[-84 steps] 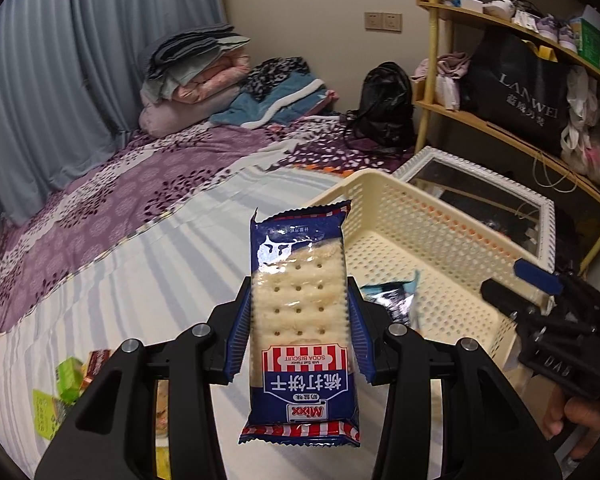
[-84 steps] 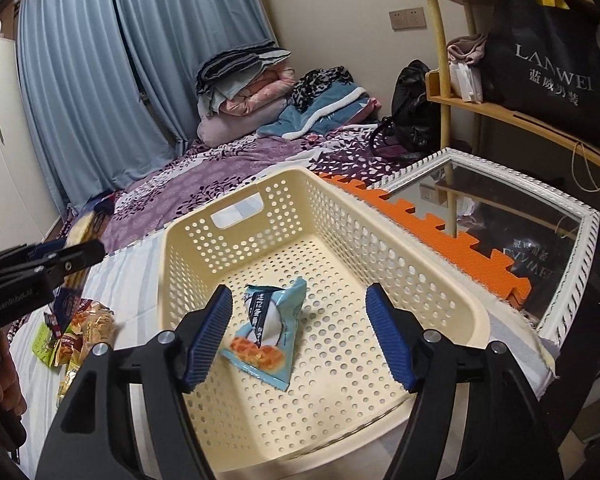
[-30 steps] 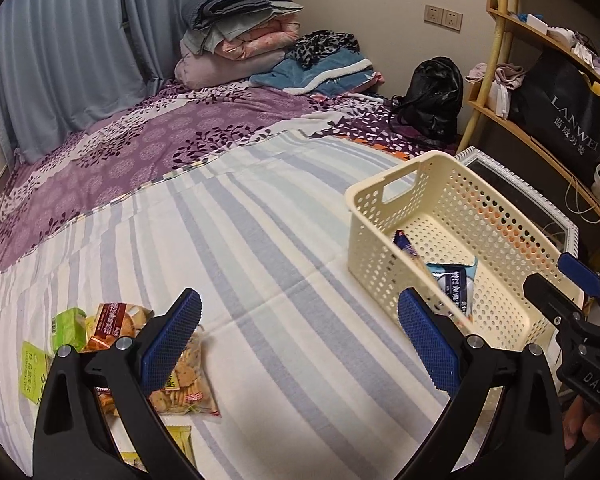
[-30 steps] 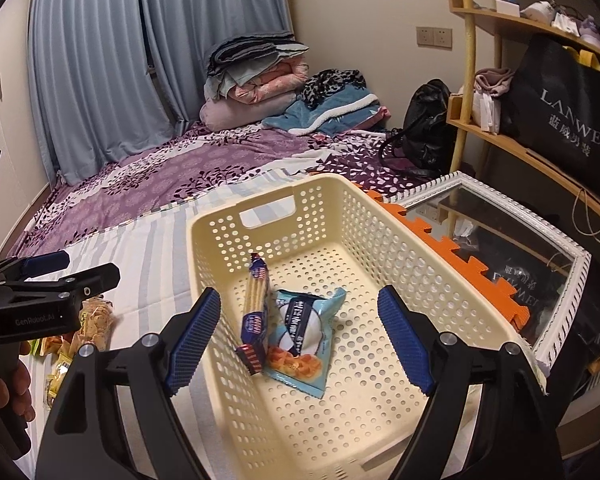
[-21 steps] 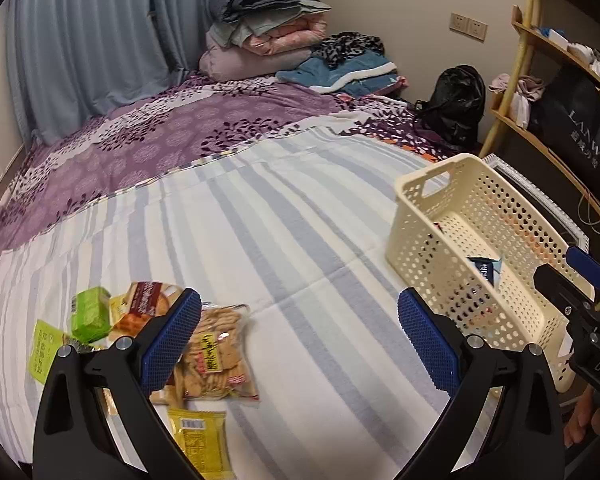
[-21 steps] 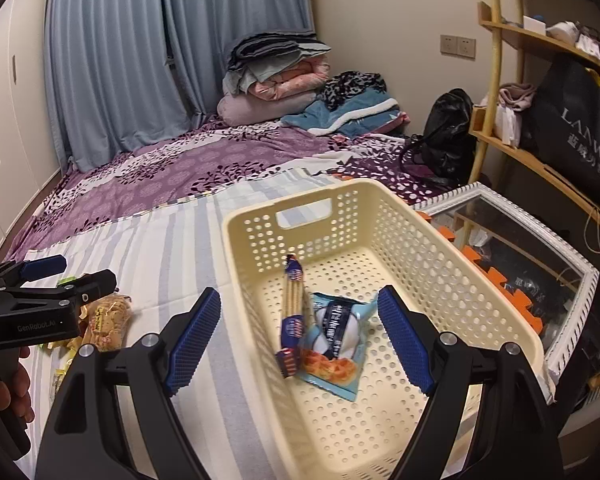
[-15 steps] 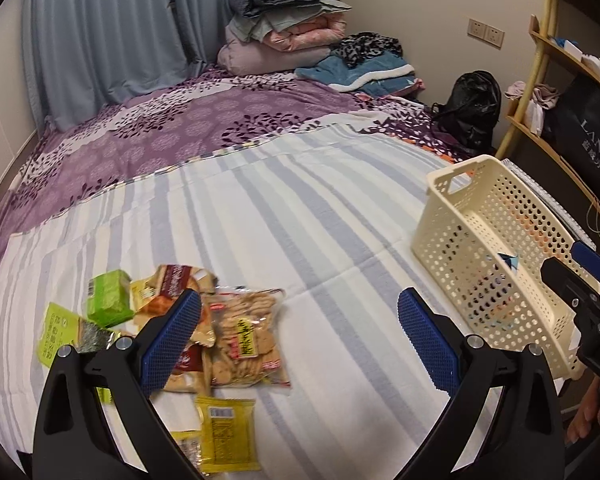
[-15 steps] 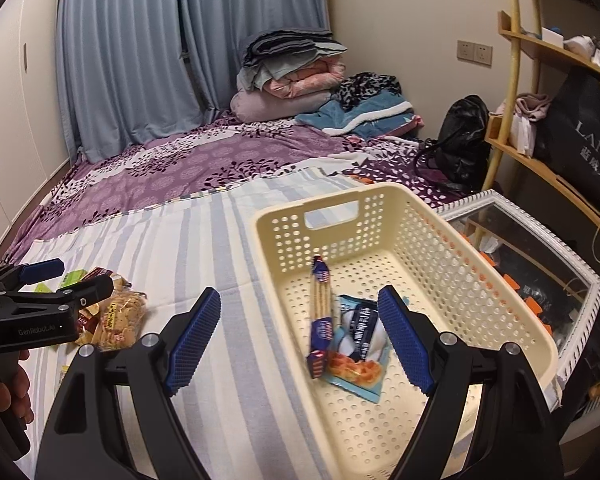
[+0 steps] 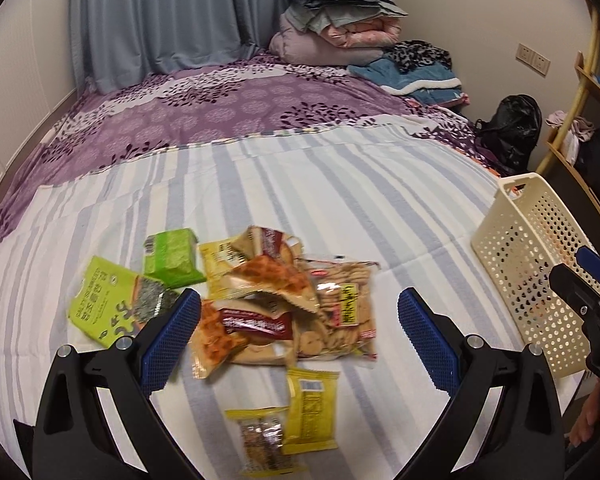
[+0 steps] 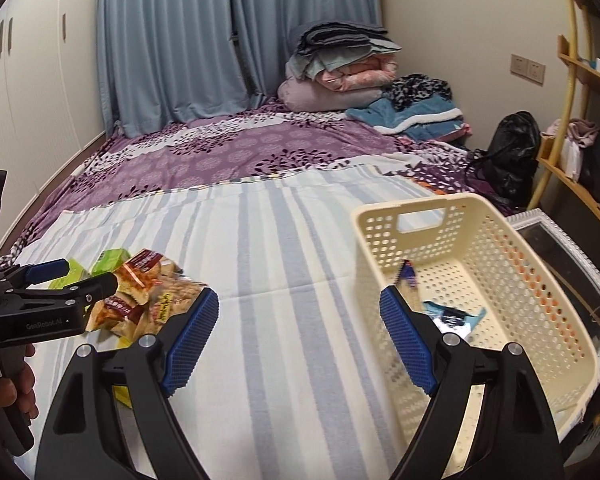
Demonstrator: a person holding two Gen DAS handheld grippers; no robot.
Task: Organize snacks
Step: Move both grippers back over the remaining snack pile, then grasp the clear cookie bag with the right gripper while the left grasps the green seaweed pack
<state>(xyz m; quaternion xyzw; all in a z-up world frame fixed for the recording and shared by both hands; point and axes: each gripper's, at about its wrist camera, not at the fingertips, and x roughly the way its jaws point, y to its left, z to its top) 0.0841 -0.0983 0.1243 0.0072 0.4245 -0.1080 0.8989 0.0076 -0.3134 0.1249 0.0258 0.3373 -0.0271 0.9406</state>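
left claw (image 9: 299,332): let go of the cracker pack (image 10: 406,273), now empty above the snack pile (image 9: 268,300)
cracker pack: now in the basket (image 10: 500,264)
right claw (image 10: 299,338): jaws just opened further, nothing between them

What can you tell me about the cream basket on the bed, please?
The cream basket is rectangular plastic with perforated walls and floor and a handle slot in its far end. It stands upright on the striped sheet at the bed's edge, apart from the snack pile. Inside lie a dark blue cracker pack, leaning on the near wall, and a light blue packet.
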